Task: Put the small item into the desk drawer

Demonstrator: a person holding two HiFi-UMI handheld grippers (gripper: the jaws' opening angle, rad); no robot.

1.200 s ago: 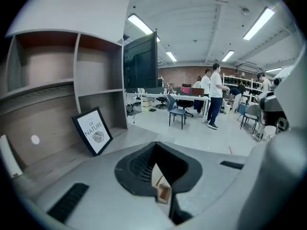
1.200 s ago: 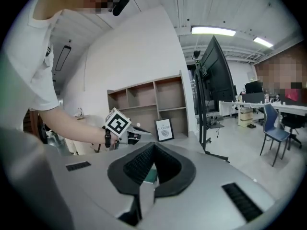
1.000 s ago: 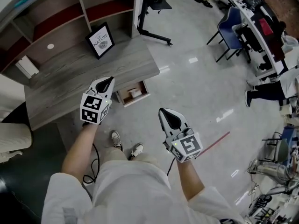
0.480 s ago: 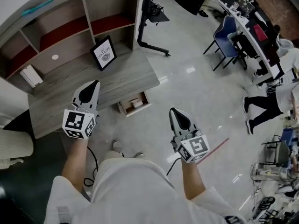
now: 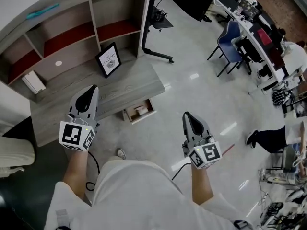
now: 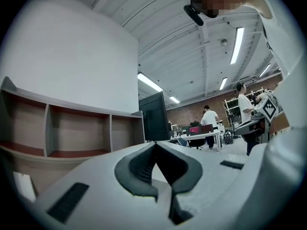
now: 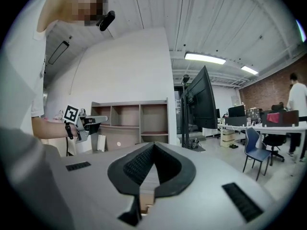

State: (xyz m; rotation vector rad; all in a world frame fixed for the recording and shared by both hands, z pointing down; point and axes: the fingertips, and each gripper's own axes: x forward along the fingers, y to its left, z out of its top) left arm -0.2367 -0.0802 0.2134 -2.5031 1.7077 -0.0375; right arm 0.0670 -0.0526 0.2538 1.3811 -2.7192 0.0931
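Lying in the open drawer (image 5: 144, 118) under the desk (image 5: 120, 83), the small item (image 5: 140, 110) is seen, while the left gripper (image 5: 92, 89) at its 9 o'clock and the right gripper (image 5: 188, 117) at its 3 o'clock are both closed and empty.

Head view high above desk (image 5: 122, 87), gripper views low, level — sharing shelves (image 7: 136, 119).

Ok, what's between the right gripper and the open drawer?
Only bare floor, seen in the head view, separates the right gripper from the drawer.
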